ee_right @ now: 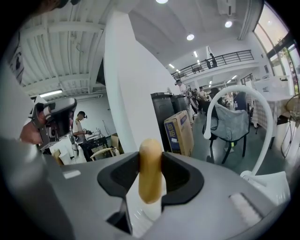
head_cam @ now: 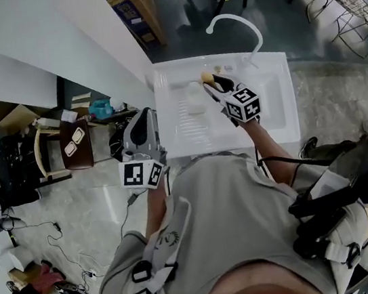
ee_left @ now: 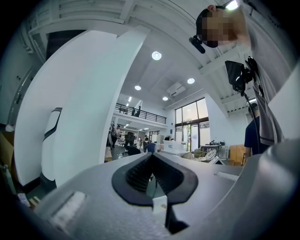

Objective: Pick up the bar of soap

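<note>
A tan, rounded bar of soap [ee_right: 150,168] stands on edge between the jaws of my right gripper [ee_right: 151,174], which is shut on it. In the head view that right gripper [head_cam: 210,83] is held over the white sink [head_cam: 280,104], the yellowish bar of soap [head_cam: 207,77] showing at its tip. A pale soap dish [head_cam: 195,107] sits in the basin just left of it. My left gripper [head_cam: 143,141] hangs off the sink's left edge, near my body. In the left gripper view its jaws [ee_left: 151,176] meet with nothing between them.
A curved white faucet [head_cam: 238,25] rises at the sink's back edge. A white wall runs along the left. Cardboard boxes [head_cam: 136,9] stand behind the sink, and chairs and clutter cover the floor on the left [head_cam: 67,143].
</note>
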Demonstrator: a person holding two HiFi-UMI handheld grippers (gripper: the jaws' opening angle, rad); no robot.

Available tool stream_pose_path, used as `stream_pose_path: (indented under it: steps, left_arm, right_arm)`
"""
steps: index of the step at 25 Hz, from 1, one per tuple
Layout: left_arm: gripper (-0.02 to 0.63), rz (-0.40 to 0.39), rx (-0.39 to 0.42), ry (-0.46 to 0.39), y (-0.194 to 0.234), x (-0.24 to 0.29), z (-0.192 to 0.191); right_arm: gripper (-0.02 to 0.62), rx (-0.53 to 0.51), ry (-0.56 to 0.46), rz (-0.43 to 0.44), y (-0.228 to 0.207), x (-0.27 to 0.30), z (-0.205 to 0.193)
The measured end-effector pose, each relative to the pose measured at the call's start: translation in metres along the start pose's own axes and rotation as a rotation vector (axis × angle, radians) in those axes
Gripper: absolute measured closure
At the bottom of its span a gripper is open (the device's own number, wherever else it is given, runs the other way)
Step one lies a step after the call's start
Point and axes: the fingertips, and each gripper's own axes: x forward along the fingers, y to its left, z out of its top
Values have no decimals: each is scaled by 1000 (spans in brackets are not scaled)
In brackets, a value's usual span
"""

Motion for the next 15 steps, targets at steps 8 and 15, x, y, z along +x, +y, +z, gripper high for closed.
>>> stream_pose_path:
  steps: [8, 15]
  left_arm:
    - [612, -51, -14, 11, -7, 10, -5]
    - [612, -85, -11, 7, -13, 15, 1]
  right_arm:
    - [446, -61, -67, -52, 7, -19, 29]
    - [448, -59, -85, -62, 13, -27, 38]
